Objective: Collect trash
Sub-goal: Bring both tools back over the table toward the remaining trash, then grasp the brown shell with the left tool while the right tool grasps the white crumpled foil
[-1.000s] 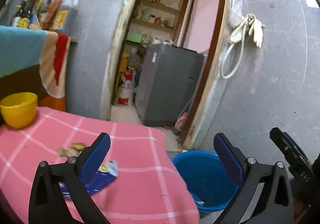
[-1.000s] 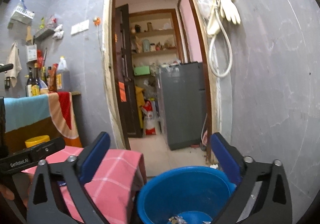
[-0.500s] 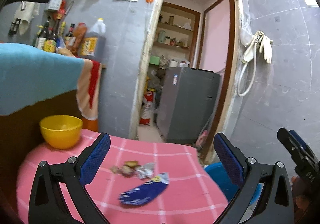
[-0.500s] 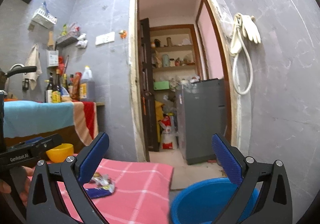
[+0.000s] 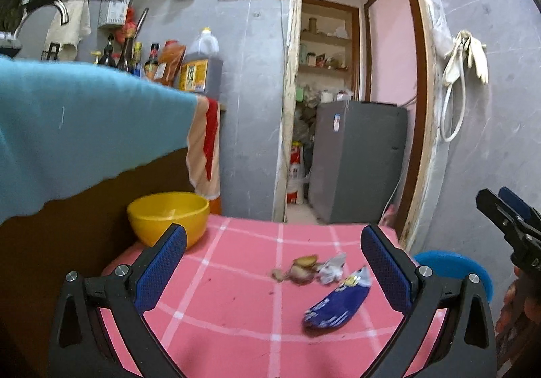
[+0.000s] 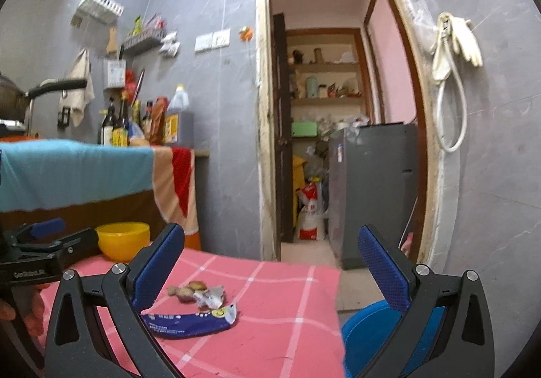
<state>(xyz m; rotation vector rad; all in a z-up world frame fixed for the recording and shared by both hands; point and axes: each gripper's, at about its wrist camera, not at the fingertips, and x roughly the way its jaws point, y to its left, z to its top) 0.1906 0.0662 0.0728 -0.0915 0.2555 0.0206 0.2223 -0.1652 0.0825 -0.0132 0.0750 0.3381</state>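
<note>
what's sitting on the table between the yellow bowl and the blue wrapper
A small pile of scraps and a crumpled silver wrapper lie between the yellow bowl and the blue wrapper, seen in both wrist views.

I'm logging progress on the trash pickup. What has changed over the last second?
Both tools swung up and left, away from the blue bucket, toward the pink-clothed table. The left tool and right tool stay open and empty. The blue wrapper, crumpled scraps and yellow bowl have not moved.
</note>
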